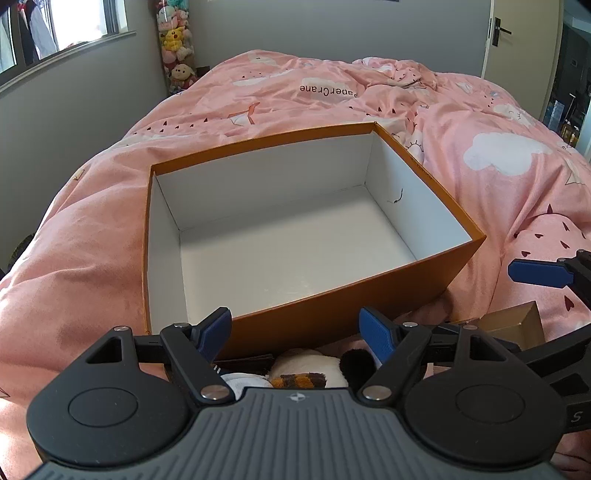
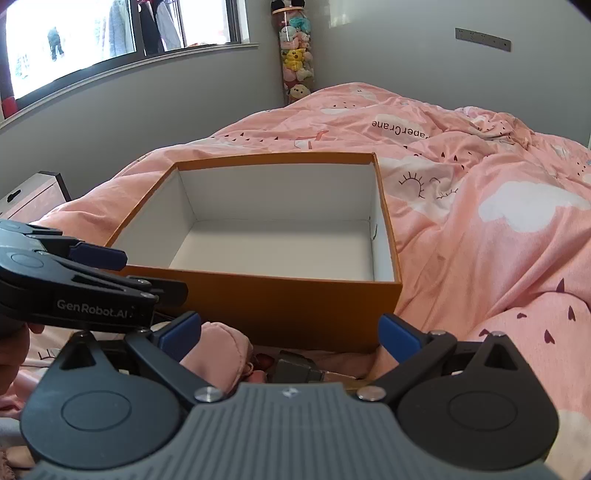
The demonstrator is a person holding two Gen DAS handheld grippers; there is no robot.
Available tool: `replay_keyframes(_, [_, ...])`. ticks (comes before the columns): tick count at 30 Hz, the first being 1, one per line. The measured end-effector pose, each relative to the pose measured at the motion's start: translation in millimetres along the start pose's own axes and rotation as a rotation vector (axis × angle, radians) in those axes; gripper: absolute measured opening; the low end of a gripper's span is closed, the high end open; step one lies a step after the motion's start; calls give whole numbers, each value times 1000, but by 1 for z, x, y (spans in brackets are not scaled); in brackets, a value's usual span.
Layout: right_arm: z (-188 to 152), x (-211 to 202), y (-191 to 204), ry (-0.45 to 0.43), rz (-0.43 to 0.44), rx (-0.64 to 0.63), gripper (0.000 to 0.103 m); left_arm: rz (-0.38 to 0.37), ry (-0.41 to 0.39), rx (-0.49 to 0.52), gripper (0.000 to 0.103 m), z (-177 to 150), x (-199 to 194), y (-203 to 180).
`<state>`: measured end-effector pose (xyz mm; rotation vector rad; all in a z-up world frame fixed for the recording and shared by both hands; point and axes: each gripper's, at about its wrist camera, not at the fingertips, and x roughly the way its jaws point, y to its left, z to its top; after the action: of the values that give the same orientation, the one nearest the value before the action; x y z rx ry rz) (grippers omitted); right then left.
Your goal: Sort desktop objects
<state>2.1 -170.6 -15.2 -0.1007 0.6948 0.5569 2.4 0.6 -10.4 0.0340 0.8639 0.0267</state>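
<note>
An orange box [image 1: 332,306] with a bare white inside sits open on the pink duvet [image 1: 480,206]. My left gripper [image 1: 295,332] hovers open just short of the box's near wall. Below it lie a white, brown and black plush toy [image 1: 314,369], a white cloth item [image 1: 236,382] and a dark flat item [image 1: 243,359]. My right gripper [image 2: 290,332] is open too, in front of the same box [image 2: 277,302], over a pink pouch [image 2: 218,350] and a grey metal object [image 2: 295,369]. One of its blue fingertips [image 1: 532,273] shows at the right edge, above a small gold box [image 1: 513,321].
The left gripper [image 2: 122,273] reaches in at the left of the right wrist view, with a hand behind it. A tall clear tube of plush toys [image 2: 295,59] stands in the far corner. A window [image 2: 92,33], a bedside unit [image 2: 33,195] and a door [image 1: 517,37] surround the bed.
</note>
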Motion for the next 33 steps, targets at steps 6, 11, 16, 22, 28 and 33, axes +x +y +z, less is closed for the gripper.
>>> replay_keyframes(6, [-1, 3, -2, 12, -4, 16, 102, 2, 4, 2, 90, 0, 0, 0])
replay_keyframes(11, [-1, 4, -1, 21, 1, 10, 102, 0, 14, -2, 90, 0, 2, -1])
replay_keyframes(16, [-1, 7, 2, 33, 6, -6, 102, 1, 15, -2, 90, 0, 2, 0])
replay_keyframes(22, [-2, 10, 2, 44, 11, -13, 102, 3, 22, -4, 90, -1, 4, 2])
replay_keyframes(28, [-2, 12, 2, 52, 12, -12, 102, 2, 28, -2, 90, -1, 4, 2])
replay_keyframes(33, [-3, 14, 2, 57, 14, -10, 102, 1, 36, 4, 90, -3, 6, 0])
